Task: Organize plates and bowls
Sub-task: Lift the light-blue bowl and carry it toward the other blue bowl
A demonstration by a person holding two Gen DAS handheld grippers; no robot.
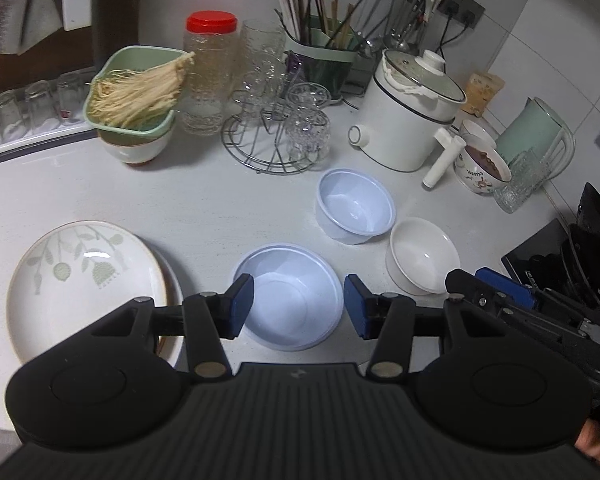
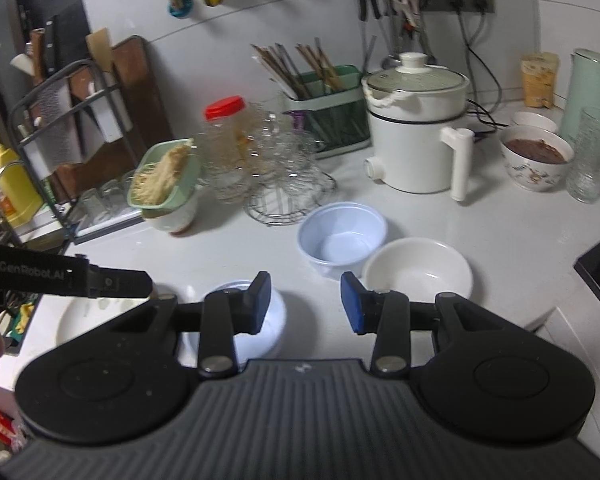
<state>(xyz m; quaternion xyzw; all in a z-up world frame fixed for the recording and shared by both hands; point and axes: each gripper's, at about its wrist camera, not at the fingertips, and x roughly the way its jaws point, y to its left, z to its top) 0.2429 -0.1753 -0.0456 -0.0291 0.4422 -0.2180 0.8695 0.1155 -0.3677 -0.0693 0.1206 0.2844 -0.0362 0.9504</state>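
Observation:
On the white counter, a leaf-patterned plate [image 1: 80,284] lies stacked on another plate at the left. A pale blue plastic bowl [image 1: 288,300] sits between the fingers of my open left gripper [image 1: 298,306], below them. A second blue plastic bowl [image 1: 354,210] and a white ceramic bowl [image 1: 422,256] stand to the right. My right gripper [image 2: 306,304] is open and empty, above the counter; the near blue bowl [image 2: 274,316], the far blue bowl [image 2: 342,238] and the white bowl [image 2: 418,270] lie ahead of it. The right gripper's body shows in the left wrist view [image 1: 500,292].
At the back stand a green basket of noodles [image 1: 136,92] on a bowl, a red-lidded jar [image 1: 210,72], a glass rack [image 1: 276,128], a white cooker [image 1: 408,116], a bowl of brown food [image 1: 484,168] and a chopstick holder [image 1: 324,52]. A black stove [image 1: 540,256] lies right.

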